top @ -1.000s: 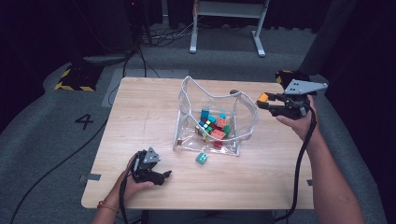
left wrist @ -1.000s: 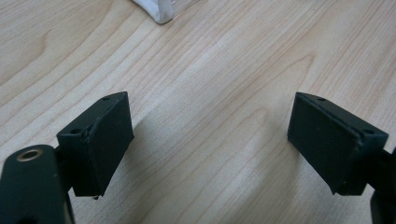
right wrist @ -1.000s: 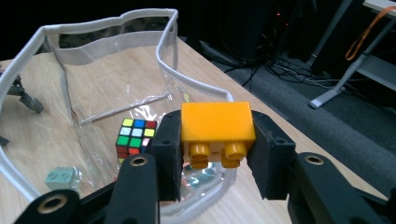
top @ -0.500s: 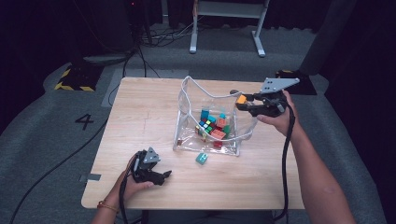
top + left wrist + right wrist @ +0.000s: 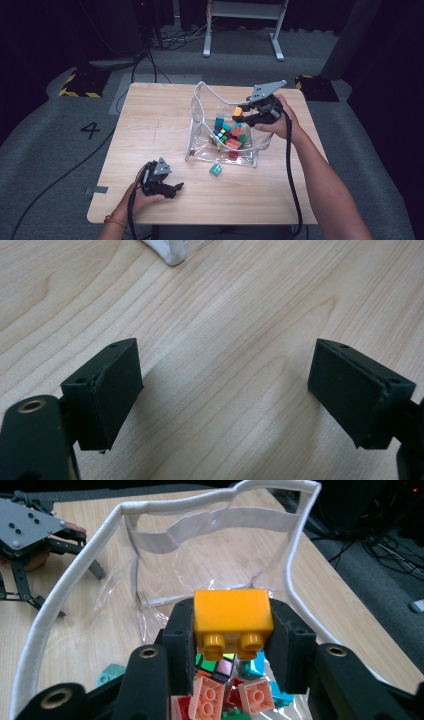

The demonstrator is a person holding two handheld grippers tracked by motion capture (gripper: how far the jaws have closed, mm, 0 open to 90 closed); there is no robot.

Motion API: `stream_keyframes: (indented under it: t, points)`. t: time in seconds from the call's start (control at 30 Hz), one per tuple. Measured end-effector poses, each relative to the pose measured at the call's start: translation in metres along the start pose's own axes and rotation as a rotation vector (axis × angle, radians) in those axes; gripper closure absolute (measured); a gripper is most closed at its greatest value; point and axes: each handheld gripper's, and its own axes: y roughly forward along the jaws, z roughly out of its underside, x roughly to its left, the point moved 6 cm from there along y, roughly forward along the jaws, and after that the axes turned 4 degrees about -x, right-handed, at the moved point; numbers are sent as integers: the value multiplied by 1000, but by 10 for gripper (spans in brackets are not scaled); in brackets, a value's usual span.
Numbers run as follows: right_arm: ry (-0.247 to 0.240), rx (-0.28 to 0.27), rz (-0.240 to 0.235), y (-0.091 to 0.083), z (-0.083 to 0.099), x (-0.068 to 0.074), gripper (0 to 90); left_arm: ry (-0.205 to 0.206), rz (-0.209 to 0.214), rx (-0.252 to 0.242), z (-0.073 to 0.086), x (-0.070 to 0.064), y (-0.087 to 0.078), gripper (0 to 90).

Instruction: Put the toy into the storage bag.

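I'm looking along my left gripper point(image 5: 225, 400), and its two black jaws are standing wide apart with nothing between them. They're hanging just above the wooden tabletop point(image 5: 235, 325), and I'm seeing pale grain lines running diagonally across it. Soft shadows are lying on the wood beside each jaw. At the top edge a white-trimmed corner of the clear bag point(image 5: 167, 251) is poking in, resting on the table well apart from the jaws.
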Motion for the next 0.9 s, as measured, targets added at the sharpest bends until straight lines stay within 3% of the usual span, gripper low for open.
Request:
stream_keyframes:
  t: [0.27,0.53,0.7,0.9]
  points:
    - [-23,85,-52,22,-3,4,588,3,0,3,0,0,0,142]
    - [-58,143,-53,40,-3,9,588,3,0,3,0,0,0,143]
    - [-71,235,-57,51,7,11,588,4,0,2,0,0,0,143]
    - [-68,295,-66,46,20,4,588,3,-5,-1,0,0,0,144]
